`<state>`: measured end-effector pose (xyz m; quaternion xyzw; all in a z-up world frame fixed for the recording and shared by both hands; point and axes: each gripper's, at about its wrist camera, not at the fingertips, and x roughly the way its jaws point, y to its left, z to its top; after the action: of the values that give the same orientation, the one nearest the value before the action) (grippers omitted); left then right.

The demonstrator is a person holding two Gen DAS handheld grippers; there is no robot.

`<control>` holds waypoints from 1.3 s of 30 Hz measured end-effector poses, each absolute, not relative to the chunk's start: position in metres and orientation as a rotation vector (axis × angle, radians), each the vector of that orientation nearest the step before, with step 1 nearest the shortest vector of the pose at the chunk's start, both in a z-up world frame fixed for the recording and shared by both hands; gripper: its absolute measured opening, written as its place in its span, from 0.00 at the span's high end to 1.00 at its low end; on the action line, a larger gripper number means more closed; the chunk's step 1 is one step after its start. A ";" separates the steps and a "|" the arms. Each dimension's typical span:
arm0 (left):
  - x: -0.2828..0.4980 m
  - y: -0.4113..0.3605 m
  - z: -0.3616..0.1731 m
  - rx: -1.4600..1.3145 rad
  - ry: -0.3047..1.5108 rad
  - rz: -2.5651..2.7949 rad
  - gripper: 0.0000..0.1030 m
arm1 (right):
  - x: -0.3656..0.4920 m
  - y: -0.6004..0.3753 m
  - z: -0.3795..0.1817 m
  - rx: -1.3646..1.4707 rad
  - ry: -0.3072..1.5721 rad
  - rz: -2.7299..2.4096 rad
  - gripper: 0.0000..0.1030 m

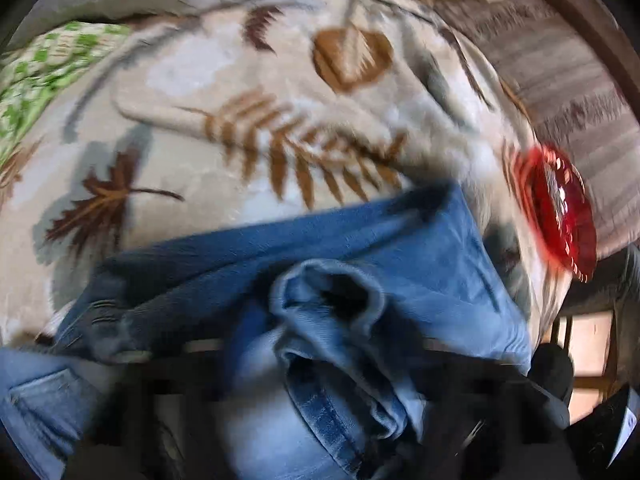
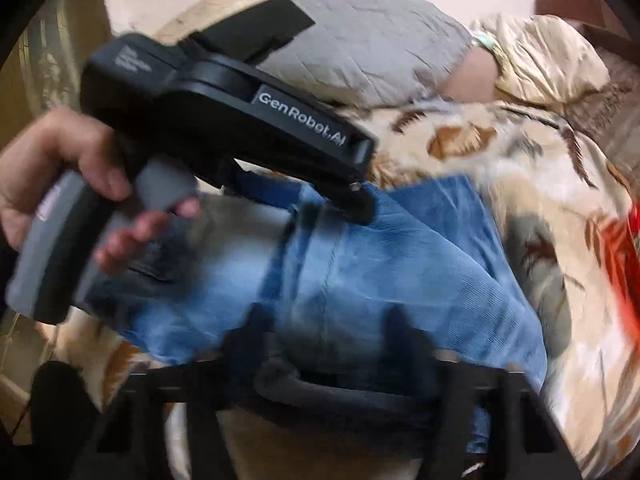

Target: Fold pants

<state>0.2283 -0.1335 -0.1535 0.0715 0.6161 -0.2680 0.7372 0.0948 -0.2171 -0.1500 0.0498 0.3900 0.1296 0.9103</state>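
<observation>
Pants [image 2: 360, 264] lie on a leaf-patterned blanket [image 1: 192, 92] on the bed, already doubled into a short blue-denim bundle. In the right wrist view the bundle's long axis runs across the picture, from the paler, bunched end under the person's hand [image 2: 60, 168] towards the flat, darker end at the far right edge. The left gripper [image 2: 356, 208] points down steeply and touches the denim near the bundle's middle; the left wrist view shows a rolled hem [image 1: 328, 292] bunched right in front of it, but blur hides its jaws, so I cannot tell whether they grip the cloth. The right gripper [image 2: 324, 320] sits at the near long edge, jaws partly apart over the denim; whether the pads pinch it I cannot tell. A red dish [image 1: 560, 224] lies just beyond the bundle's flat end. Any coming fold likely goes across the long axis, and the left gripper is nearer the middle.
</observation>
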 end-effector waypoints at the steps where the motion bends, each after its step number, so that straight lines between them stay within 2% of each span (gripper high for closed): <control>1: 0.226 -0.135 -0.153 0.176 1.342 -0.599 0.66 | 0.095 -0.217 -0.155 0.112 0.812 0.279 0.61; 2: 0.223 -0.136 -0.150 0.192 1.324 -0.616 0.69 | 0.093 -0.217 -0.157 0.117 0.808 0.278 0.66; 3: 0.221 -0.134 -0.143 0.181 1.305 -0.641 0.73 | 0.090 -0.215 -0.156 0.105 0.805 0.284 0.75; 4: 0.222 -0.129 -0.136 0.146 1.290 -0.655 0.80 | 0.086 -0.211 -0.153 0.091 0.807 0.303 0.77; 6: 0.227 -0.122 -0.134 0.107 1.298 -0.642 0.80 | 0.074 -0.203 -0.149 0.049 0.793 0.329 0.79; 8: 0.228 -0.123 -0.148 0.176 1.333 -0.595 0.80 | 0.067 -0.196 -0.153 0.003 0.793 0.329 0.79; 11: 0.224 -0.127 -0.156 0.222 1.326 -0.573 0.65 | 0.069 -0.195 -0.152 -0.005 0.797 0.330 0.78; 12: 0.222 -0.125 -0.151 0.210 1.313 -0.569 0.50 | 0.068 -0.197 -0.147 -0.005 0.790 0.323 0.70; 13: 0.218 -0.121 -0.144 0.198 1.293 -0.561 0.28 | 0.065 -0.198 -0.143 -0.003 0.781 0.316 0.62; 14: 0.215 -0.115 -0.134 0.197 1.258 -0.542 0.18 | 0.064 -0.199 -0.138 0.000 0.772 0.315 0.34; 15: 0.210 -0.107 -0.121 0.216 1.202 -0.504 0.10 | 0.063 -0.201 -0.132 0.003 0.759 0.310 0.16; 21: 0.184 -0.016 -0.058 0.231 1.064 -0.377 0.09 | 0.050 -0.199 -0.090 -0.031 0.655 0.299 0.13; 30: 0.101 0.149 0.013 0.278 1.001 -0.020 0.08 | 0.047 -0.151 -0.048 -0.077 0.604 0.377 0.10; 31: 0.094 0.160 0.014 0.280 1.004 0.011 0.01 | 0.046 -0.145 -0.044 -0.079 0.600 0.393 0.10; 34: 0.071 0.187 0.003 0.227 1.025 0.037 0.00 | 0.048 -0.122 -0.037 -0.103 0.587 0.431 0.09; 39: 0.055 0.194 -0.057 0.008 1.051 -0.020 0.00 | 0.050 -0.095 -0.034 -0.171 0.579 0.464 0.09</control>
<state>0.0550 0.1939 -0.0573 0.0039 0.5015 -0.0095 0.8651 0.0504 -0.0952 -0.0340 -0.0834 0.2828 0.2263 0.9284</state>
